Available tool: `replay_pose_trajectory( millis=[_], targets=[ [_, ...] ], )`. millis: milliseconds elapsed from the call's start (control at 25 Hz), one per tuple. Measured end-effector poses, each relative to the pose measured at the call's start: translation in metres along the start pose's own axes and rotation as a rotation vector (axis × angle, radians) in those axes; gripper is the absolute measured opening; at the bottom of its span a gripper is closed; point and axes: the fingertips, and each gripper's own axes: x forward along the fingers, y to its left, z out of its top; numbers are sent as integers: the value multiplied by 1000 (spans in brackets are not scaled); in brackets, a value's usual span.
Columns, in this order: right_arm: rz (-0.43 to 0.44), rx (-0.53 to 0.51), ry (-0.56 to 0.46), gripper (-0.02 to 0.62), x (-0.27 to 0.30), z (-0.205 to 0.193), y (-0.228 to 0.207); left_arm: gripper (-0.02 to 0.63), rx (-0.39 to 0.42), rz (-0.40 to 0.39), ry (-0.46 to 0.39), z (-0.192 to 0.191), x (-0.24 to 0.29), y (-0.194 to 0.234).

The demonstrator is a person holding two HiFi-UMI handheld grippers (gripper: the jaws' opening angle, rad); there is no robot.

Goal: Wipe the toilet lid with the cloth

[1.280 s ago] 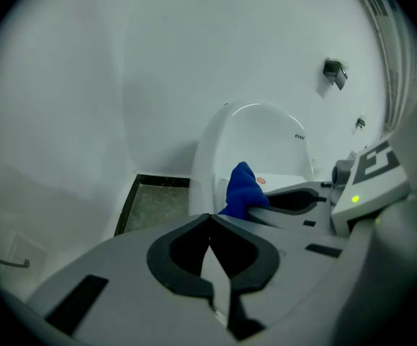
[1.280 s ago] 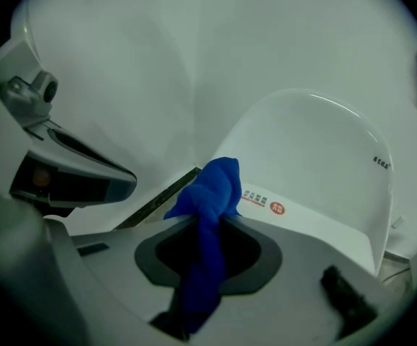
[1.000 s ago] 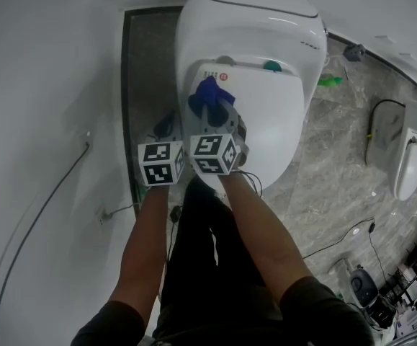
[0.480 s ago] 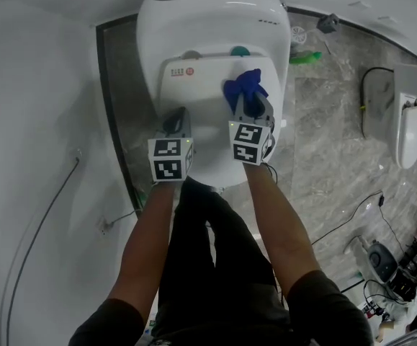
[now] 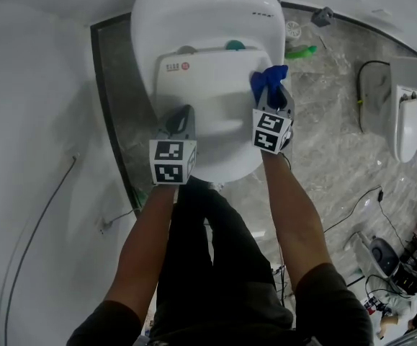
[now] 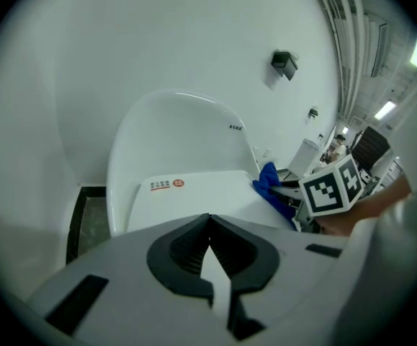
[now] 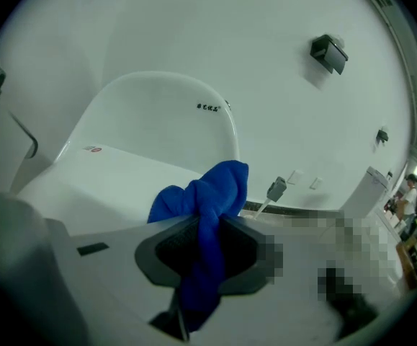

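Clamped right gripper [image 5: 271, 94] on blue cloth [image 5: 268, 78] at right edge of toilet lid [image 5: 215, 99], upper centre of frame. Held left gripper [image 5: 184, 112], jaws together and empty, at lid's lower left.

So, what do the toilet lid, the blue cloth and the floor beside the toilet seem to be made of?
The toilet lid is probably hard plastic: white, smooth and glossy, with soft highlights. The blue cloth looks like soft matte fabric, perhaps microfibre, since it bunches in limp folds. The floor looks like stone or stone-look tile, grey with pale veins; I cannot tell which.
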Motion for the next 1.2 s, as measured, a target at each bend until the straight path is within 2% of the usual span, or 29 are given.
replay_pose_trajectory(
  millis=[120,280,480,600,720,880,1040,1200],
  targets=[
    [32,-32,-37,78,-13,19,19,11,-38,40,-22,-5,-12,21],
    [226,-55,-99,78,-48,46,105,11,-101,110,-22,-21,-31,55],
    [455,-49,-31,78,-77,42,217,11,-173,183,-29,-40,-55,91],
    [522,-67,-2,78,-87,38,261,11,-200,210,-26,-52,-66,104],
    [540,-126,20,78,-90,34,285,11,-218,224,-25,-60,-71,108],
    [531,-152,32,78,-87,30,285,11,-231,228,-20,-67,-70,102],
    [496,-142,3,78,-86,28,263,11,-197,214,-17,-64,-64,88],
    [434,-91,7,78,-79,21,222,11,-168,187,1,-62,-52,70]
  ],
)
